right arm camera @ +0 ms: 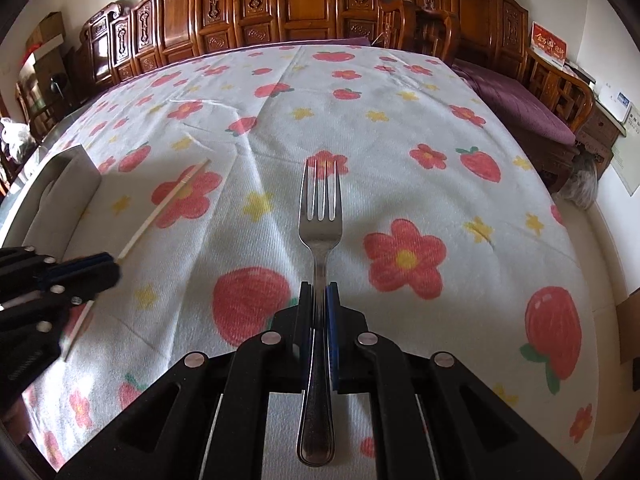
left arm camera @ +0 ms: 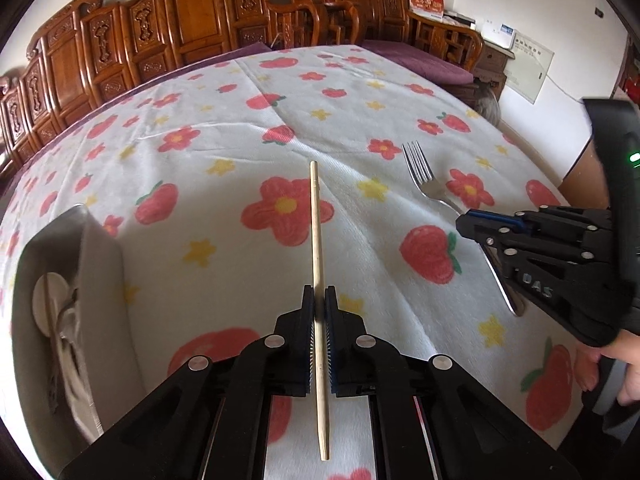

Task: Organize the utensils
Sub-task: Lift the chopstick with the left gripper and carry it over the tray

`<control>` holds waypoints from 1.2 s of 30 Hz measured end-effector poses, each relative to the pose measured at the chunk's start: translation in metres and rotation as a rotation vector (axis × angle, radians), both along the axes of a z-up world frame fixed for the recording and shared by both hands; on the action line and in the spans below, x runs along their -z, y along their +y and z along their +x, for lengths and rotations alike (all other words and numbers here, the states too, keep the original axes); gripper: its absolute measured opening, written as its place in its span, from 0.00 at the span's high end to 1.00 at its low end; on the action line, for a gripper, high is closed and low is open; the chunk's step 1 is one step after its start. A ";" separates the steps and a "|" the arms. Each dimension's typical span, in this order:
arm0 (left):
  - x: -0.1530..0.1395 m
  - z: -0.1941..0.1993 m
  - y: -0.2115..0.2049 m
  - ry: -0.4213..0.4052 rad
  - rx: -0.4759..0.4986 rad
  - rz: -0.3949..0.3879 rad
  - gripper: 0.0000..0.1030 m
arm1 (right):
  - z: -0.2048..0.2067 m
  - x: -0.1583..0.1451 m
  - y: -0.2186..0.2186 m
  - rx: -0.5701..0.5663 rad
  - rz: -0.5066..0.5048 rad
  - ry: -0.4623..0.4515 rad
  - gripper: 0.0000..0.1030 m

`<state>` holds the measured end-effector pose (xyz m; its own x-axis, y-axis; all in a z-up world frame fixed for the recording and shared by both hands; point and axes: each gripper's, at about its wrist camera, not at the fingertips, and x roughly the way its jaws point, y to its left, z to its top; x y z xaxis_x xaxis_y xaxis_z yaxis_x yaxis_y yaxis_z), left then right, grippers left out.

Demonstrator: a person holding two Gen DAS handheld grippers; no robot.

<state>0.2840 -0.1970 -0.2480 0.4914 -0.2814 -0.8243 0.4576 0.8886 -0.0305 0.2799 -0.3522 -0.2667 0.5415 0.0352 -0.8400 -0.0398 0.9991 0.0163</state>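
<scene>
Above the flowered tablecloth (left arm camera: 248,128), my left gripper (left arm camera: 319,300) clamps a chopstick (left arm camera: 317,240) and my right gripper (right arm camera: 319,296) clamps a fork (right arm camera: 321,216); I should carry both level toward the metal container (left arm camera: 100,264) at the cloth's left edge.

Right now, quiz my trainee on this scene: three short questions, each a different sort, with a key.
1. True or false: the left tool holds a spoon.
2. What does the right tool hold? A) knife B) fork C) ladle
3. Fill in: the metal holder stands to the ___ of the chopstick in the left view.

Key: 1 false, it holds the chopstick; 2 B; 3 left.
</scene>
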 end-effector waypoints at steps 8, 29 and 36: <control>-0.036 -0.020 0.013 -0.068 0.018 -0.029 0.96 | -0.008 -0.026 0.016 -0.033 -0.005 -0.043 0.92; -0.114 -0.047 0.073 -0.175 -0.056 -0.046 0.96 | -0.043 -0.118 0.072 -0.146 -0.001 -0.155 0.92; -0.115 -0.044 0.100 -0.181 -0.088 -0.029 0.96 | -0.047 -0.124 0.090 -0.175 -0.002 -0.165 0.92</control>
<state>0.2403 -0.0975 -0.1329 0.6547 -0.2530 -0.7123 0.3785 0.9254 0.0192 0.2329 -0.2622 -0.1426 0.6571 0.1389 -0.7409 -0.2142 0.9768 -0.0068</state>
